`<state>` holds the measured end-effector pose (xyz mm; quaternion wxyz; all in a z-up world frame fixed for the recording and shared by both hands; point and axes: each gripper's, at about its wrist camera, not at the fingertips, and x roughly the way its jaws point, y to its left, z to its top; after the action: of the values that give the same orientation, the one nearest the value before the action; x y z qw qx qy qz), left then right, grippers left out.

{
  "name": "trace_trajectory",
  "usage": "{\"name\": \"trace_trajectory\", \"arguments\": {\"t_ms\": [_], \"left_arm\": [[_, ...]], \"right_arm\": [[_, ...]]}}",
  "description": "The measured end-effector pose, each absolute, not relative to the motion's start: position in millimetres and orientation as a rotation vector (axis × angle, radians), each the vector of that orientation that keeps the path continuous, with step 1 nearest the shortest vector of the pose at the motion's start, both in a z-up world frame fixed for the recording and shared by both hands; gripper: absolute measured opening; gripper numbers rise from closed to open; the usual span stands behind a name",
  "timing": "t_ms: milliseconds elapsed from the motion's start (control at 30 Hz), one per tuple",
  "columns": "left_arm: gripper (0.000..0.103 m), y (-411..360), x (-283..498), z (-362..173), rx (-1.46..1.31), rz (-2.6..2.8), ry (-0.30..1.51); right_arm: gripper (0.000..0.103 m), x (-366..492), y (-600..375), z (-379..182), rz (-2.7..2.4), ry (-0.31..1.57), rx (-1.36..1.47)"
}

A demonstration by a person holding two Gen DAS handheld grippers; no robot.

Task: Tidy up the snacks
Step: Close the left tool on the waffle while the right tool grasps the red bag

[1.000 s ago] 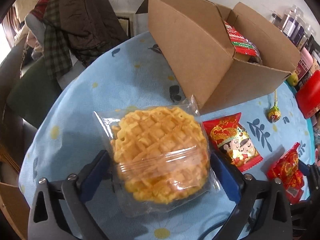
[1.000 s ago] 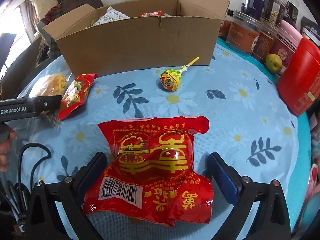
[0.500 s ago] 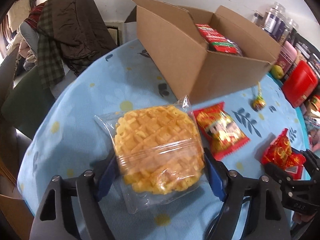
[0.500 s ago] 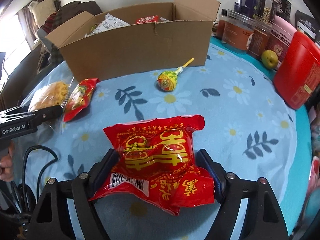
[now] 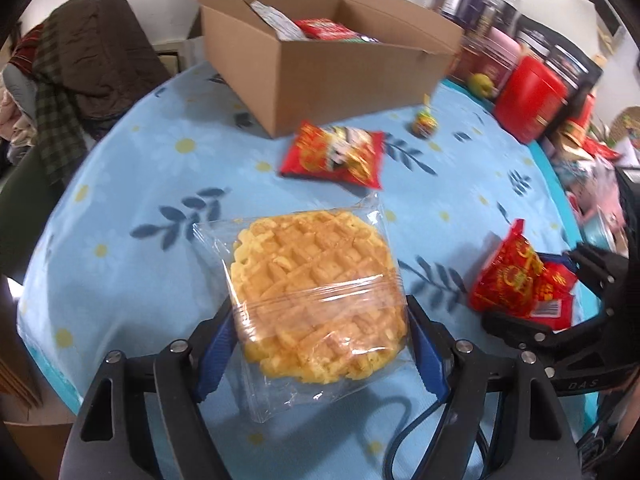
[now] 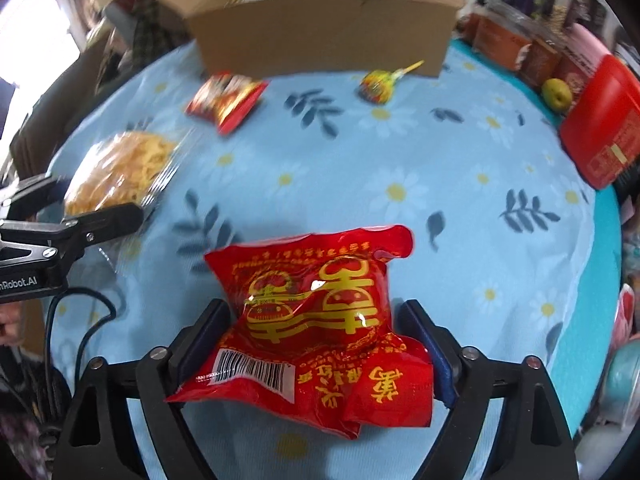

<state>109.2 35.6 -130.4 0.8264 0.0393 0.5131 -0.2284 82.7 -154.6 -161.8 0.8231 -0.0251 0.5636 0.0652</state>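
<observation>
Both grippers are loaded and the step in hand appears to be the carry toward the cardboard box [image 5: 340,80], which stands open at about 12 o'clock in both wrist views with several packets already inside. The left gripper [image 5: 320,344] has its blue pads pressed against either side of the bagged waffle [image 5: 320,296], a round golden cake in clear wrap; the jaws have just been closing and now hold it, with the bag's loose tail hanging below. The right gripper [image 6: 320,344] holds the red snack packet [image 6: 316,320] between its pads; its jaws have just eased slightly wider, yet the crumpled foil is seen wedged between them, clear of the cloth. Two items lie loose on the blue flowered tablecloth [image 5: 132,272]: a small red packet [image 5: 336,156] at about 12 o'clock in the left view, just in front of the box, and a lollipop [image 6: 378,84] near the box's front wall. Judged next: raise each load above the box rim, bring it over the opening, then release. The soft foil packet may slip if that grip loosens further. The cable [image 6: 76,320] trails at 8 o'clock.
</observation>
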Motion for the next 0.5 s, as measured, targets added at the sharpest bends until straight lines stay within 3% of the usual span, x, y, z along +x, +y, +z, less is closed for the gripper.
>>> {"name": "trace_trajectory", "arguments": {"t_ms": [200, 500], "left_arm": [[0.079, 30.8, 105.5, -135.1, 0.126, -0.496, 1.099], [0.088, 26.0, 110.9, -140.8, 0.167, -0.450, 1.107]], "right_arm": [[0.095, 94.0, -148.3, -162.1, 0.192, 1.306, -0.106], [0.096, 120.3, -134.2, -166.7, 0.223, 1.327, -0.155]]}}
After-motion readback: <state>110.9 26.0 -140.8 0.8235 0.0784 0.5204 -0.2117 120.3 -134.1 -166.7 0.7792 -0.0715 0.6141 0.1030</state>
